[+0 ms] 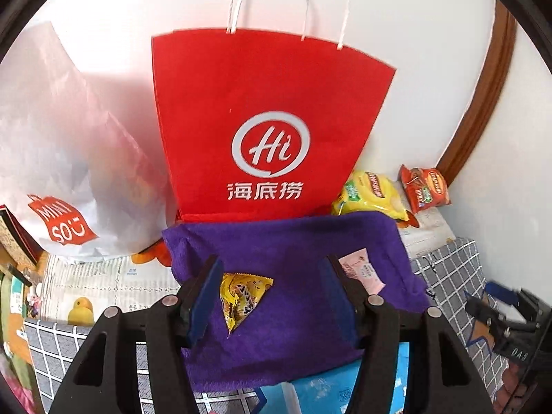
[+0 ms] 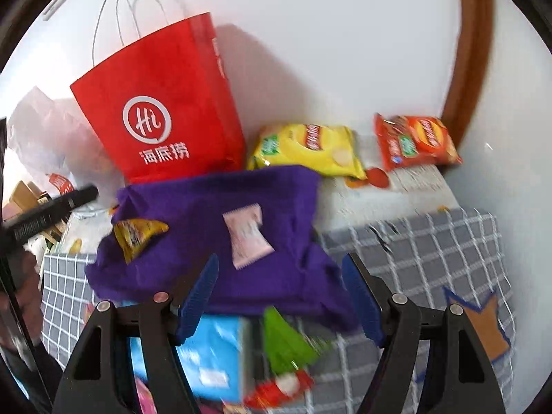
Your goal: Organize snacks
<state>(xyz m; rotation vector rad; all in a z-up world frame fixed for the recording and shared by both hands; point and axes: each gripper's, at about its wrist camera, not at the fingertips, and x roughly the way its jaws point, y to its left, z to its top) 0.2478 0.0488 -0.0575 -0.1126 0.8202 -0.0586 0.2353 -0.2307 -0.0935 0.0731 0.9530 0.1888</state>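
Both claws, left claw (image 1: 272,296) and right claw (image 2: 281,296), part-open and empty above the purple cloth (image 1: 293,241), where a light, crinkly yellow triangular snack packet (image 1: 243,298) and pink sachet (image 2: 246,238) lie apart; probably slippery, best pinched at sealed edges.

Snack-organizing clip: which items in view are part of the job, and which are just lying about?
Job:
yellow triangular snack
pink packet
yellow chip bag
red chip bag
both on purple cloth

Lying about:
red paper bag
white shopping bag
checked cover
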